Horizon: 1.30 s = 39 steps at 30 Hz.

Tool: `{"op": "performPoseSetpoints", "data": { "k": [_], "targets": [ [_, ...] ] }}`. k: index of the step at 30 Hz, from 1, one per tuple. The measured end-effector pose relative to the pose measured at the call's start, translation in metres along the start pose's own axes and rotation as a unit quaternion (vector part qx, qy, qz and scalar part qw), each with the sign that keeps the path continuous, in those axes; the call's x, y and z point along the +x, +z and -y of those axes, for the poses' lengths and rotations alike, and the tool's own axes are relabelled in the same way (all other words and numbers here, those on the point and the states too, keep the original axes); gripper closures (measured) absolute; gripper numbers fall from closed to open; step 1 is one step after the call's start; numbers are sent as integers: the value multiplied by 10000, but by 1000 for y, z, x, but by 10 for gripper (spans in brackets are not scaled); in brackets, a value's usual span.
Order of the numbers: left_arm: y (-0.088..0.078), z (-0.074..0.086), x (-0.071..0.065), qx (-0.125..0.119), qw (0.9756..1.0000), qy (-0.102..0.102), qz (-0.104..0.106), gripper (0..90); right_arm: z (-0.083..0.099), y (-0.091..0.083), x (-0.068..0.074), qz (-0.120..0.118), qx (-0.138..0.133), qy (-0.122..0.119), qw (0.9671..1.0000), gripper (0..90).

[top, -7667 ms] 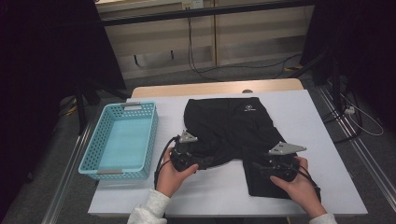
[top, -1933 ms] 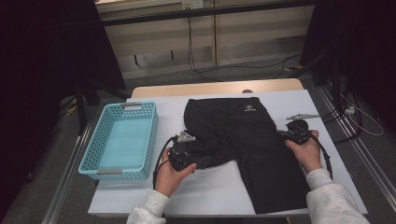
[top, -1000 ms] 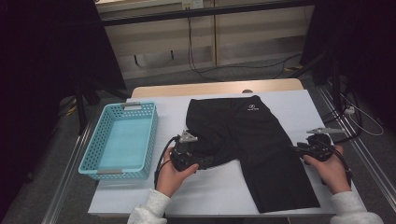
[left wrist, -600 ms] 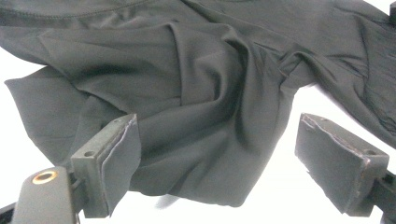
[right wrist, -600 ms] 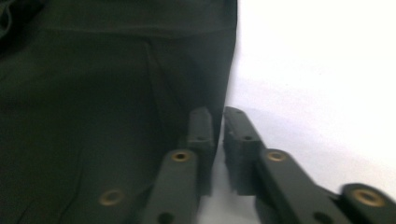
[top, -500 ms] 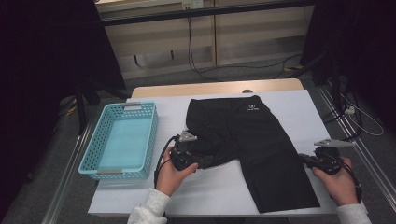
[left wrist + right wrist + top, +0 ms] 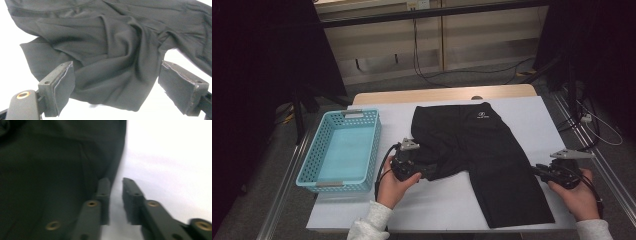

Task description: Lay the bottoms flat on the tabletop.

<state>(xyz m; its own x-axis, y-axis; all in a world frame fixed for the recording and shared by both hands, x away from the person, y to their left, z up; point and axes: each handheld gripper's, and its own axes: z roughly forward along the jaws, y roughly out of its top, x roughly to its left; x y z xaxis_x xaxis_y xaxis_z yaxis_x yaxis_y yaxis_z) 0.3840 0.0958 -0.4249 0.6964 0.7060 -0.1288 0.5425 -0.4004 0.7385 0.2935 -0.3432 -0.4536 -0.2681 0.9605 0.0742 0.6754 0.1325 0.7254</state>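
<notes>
On the white bench (image 7: 447, 205), catalogued from the high view: one pair of black shorts (image 7: 477, 155), laid flat across the middle, waistband toward the far edge, a small white logo near that band. One leg ran long and smooth toward the near right corner; the other leg lay bunched and folded at the near left.

Item, left gripper (image 7: 428, 172): held in the person's left hand (image 7: 393, 186) at the bunched leg. In the left gripper view its fingers (image 7: 61, 86) stood wide apart, one on each side of the crumpled cloth, which lay between them without either pad pressing on it. Grey three-cornered plate on top; black cable looping to the near side.

Item, right gripper (image 7: 539, 170): held in the person's right hand (image 7: 579, 195) just beside the outer edge of the long leg, on the bare bench. In the right gripper view its fingers (image 7: 103, 195) stood a narrow gap apart, having just opened a little, with nothing between them; the left finger lay against the hem of the shorts, the other over white surface. That view was blurred.

Item, turquoise basket (image 7: 319, 175): plastic, latticed walls, standing at the left end of the bench, well apart from the shorts.
</notes>
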Motion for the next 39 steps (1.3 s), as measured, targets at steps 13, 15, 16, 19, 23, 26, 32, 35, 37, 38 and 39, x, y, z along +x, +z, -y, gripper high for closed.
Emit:
{"op": "performPoseSetpoints", "data": {
  "k": [13, 15, 16, 19, 23, 26, 32, 35, 37, 38, 39],
  "targets": [
    [5, 7, 6, 122, 9996, 244, 12, 240, -15, 5, 27, -339, -410, -346, 9980, 383],
    [10, 9, 4, 247, 9991, 337, 50, 302, -16, 6, 28, -335, -432, -318, 9980, 356],
    [12, 10, 4, 275, 9989, 374, 64, 313, -16, 6, 29, -330, -431, -319, 9980, 355],
    [16, 11, 4, 345, 9990, 290, 0, 424, -15, 7, 30, -379, -427, -341, 9978, 347],
    [17, 12, 5, 629, 9977, 197, 170, 602, -14, 6, 32, -390, -419, -318, 9979, 318],
    [17, 12, 2, 707, 9973, 102, 170, 715, -14, 6, 33, -384, -464, -319, 9977, 308],
    [11, 8, -2, 757, 9967, -42, 288, 856, -15, 6, 36, -332, -475, -393, 9975, 280],
    [5, 2, -5, 697, 9967, -74, 416, 867, -15, 6, 39, -311, -511, -404, 9974, 277],
    [2, -1, -6, 632, 9972, -69, 405, 868, -16, 5, 40, -263, -590, -414, 9971, 275],
    [1, -1, -6, 612, 9972, -101, 428, 869, -16, 4, 40, -271, -607, -393, 9970, 273],
    [0, -2, -6, 574, 9973, -108, 443, 870, -17, 4, 41, -262, -635, -378, 9969, 272]
  ]
}}
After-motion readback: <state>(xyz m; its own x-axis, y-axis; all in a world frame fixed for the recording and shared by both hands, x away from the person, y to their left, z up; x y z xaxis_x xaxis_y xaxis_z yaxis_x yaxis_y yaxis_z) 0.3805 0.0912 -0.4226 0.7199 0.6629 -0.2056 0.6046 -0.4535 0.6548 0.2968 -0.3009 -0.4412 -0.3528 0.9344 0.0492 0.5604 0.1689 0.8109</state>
